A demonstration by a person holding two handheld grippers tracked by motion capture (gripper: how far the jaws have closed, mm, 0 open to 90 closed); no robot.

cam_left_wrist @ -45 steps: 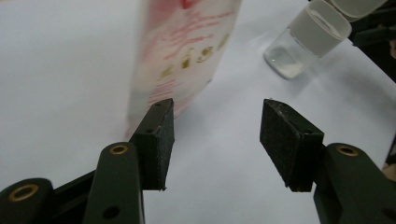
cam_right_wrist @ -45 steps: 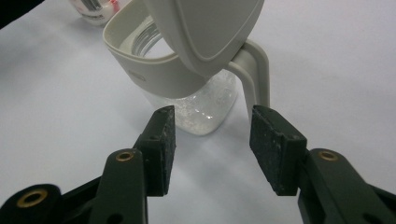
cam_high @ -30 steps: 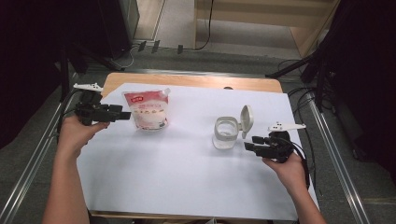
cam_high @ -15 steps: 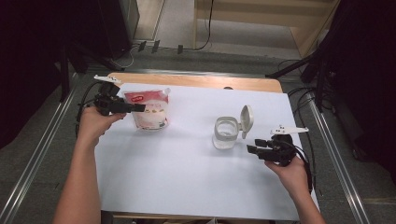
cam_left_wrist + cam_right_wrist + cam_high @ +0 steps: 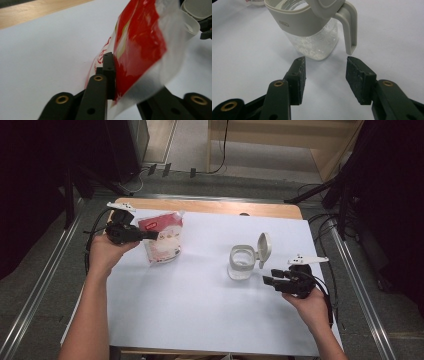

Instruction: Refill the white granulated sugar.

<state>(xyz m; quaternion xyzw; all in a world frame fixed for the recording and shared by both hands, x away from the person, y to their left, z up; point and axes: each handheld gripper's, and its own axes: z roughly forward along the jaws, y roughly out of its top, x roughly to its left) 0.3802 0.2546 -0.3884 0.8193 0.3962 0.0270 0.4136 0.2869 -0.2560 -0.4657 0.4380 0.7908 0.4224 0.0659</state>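
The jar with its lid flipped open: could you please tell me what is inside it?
The jar holds a thin layer of white grains at its bottom. Its beige collar hides the upper part inside.

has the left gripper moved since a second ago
Yes. The left gripper went up the high view, toward the wooden table edge, and its jaws, just closing, pinch the red-and-clear plastic bag.

A clear plastic bag [image 5: 162,240] with a red printed top and whitish contents is seen standing at the table's far left, its red upper edge pinched flat. A clear jar [image 5: 242,262] with a grey-beige collar and side handle is set upright right of centre, well apart from the bag. Its hinged lid [image 5: 263,249] is flipped open and stands upright; whitish residue is noted at the bottom.
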